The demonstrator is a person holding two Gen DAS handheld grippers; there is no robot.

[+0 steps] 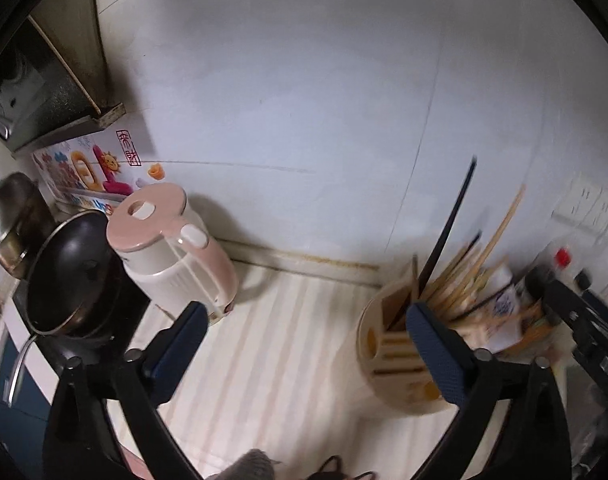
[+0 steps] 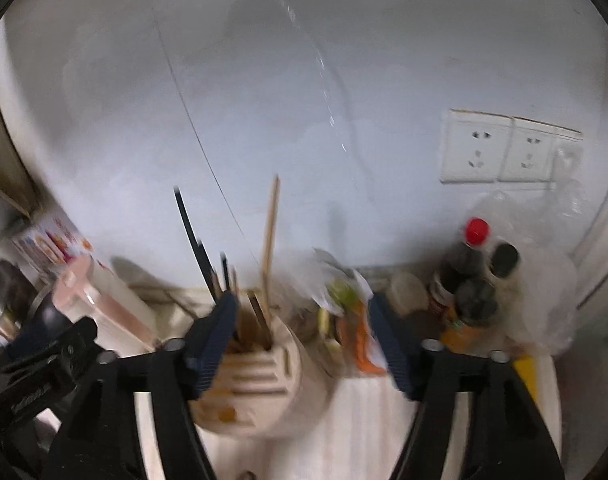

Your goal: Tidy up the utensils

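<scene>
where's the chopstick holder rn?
The chopstick holder sits on the striped counter, right of the pink kettle in the left wrist view. In the right wrist view it's low centre-left, left of the snack packets.

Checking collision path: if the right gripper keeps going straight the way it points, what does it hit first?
Probably the cream utensil holder with chopsticks, low and left between the open right gripper fingers. Crumpled packets sit just behind. Blur makes depth uncertain.

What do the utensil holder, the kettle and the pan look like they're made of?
Utensil holder: likely matte cream plastic, with moulded slots. Kettle: smooth pink and white plastic, faint sheen. Pan: dark, probably nonstick-coated metal, with a shiny rim.
</scene>
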